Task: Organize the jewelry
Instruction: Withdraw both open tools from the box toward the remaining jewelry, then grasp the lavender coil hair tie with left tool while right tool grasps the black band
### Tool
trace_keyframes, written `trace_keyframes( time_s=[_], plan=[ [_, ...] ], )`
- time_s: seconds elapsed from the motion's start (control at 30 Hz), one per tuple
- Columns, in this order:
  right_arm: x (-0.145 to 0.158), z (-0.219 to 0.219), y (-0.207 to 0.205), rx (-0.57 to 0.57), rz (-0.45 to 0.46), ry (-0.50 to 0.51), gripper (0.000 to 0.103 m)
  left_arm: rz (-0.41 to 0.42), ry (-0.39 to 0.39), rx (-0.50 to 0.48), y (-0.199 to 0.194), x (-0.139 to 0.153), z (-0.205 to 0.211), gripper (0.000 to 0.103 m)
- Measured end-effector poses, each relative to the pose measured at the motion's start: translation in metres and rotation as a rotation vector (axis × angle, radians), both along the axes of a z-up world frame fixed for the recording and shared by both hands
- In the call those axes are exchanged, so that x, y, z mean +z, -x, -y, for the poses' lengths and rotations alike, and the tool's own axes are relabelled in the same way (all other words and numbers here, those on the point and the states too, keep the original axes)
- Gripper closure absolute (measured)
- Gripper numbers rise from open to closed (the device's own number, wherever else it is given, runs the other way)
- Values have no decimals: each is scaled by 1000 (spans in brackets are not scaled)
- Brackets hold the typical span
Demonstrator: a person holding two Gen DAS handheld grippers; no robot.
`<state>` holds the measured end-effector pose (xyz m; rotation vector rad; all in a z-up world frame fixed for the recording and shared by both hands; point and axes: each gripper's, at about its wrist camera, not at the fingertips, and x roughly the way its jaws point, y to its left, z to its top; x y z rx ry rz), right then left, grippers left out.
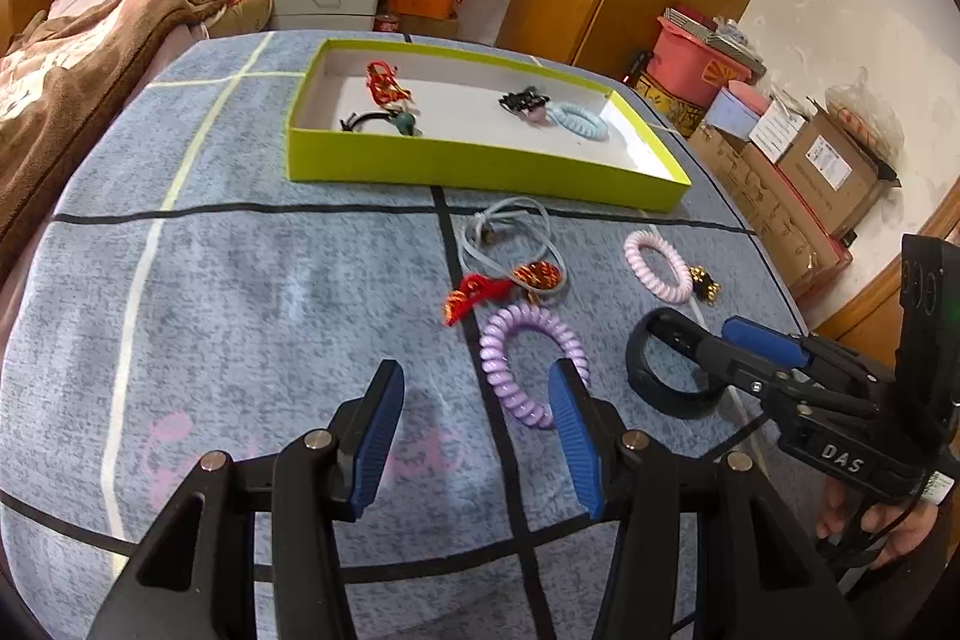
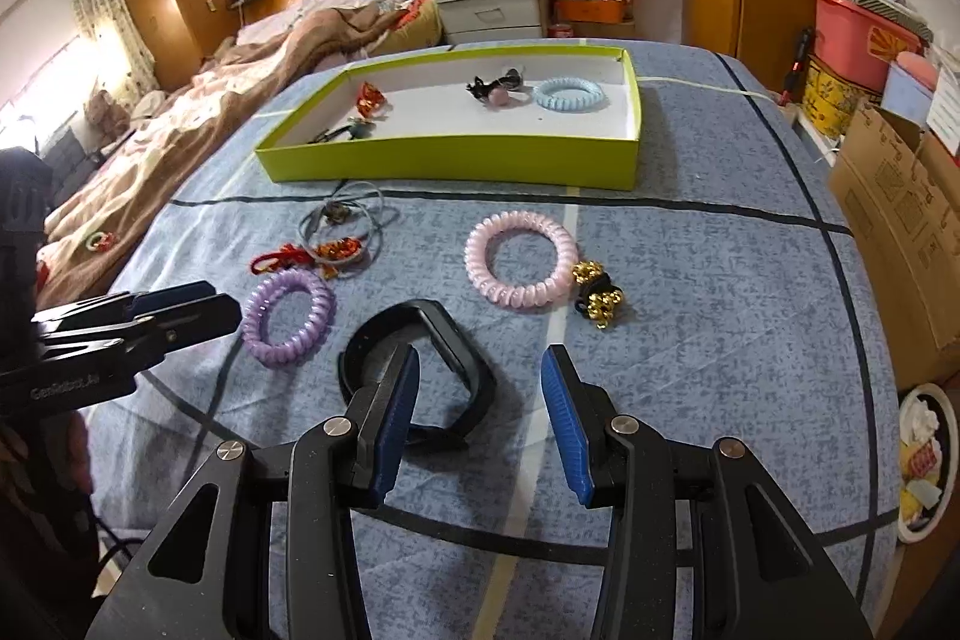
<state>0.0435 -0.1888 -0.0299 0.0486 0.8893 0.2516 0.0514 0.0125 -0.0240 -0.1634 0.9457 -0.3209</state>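
A blue-grey surface (image 2: 690, 292) fills both views, with the green tray (image 2: 450, 160) at upper centre holding a few pieces. Mid-frame lie a black band (image 2: 444, 340), pink coil (image 2: 521, 261) and purple coil (image 2: 288, 319). The left hand-held gripper (image 1: 477, 436) and right hand-held gripper (image 2: 480, 421) both gape, gripping nothing.

Left claw (image 1: 477, 430) gapes beside purple coil bracelet (image 1: 531, 364).

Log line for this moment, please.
left gripper: open, by purple coil tie | right gripper: open, at black band | green tray: partly filled
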Motion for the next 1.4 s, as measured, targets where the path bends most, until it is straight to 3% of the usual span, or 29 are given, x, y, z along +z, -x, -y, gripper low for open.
trace_keyframes(
  time_s=[0.3,0.43,0.57,0.63,0.93,1.4],
  plan=[
    [-5,-5,3,-20,-12,31,60,-20,-36,-4,-1,-7,8,51],
    [-4,-6,4,-8,-13,23,77,-5,-76,-5,-1,-7,12,51],
    [-4,-8,4,-5,-15,28,78,-1,-94,-16,-3,-8,17,52],
    [-3,-7,4,-9,-11,26,84,4,-112,-18,-3,-8,19,55],
    [-2,-2,12,-27,-12,-6,86,24,-191,-21,-8,-10,23,88],
    [0,3,17,-25,-22,-23,87,32,-148,-33,-4,-6,15,93]
  ],
)
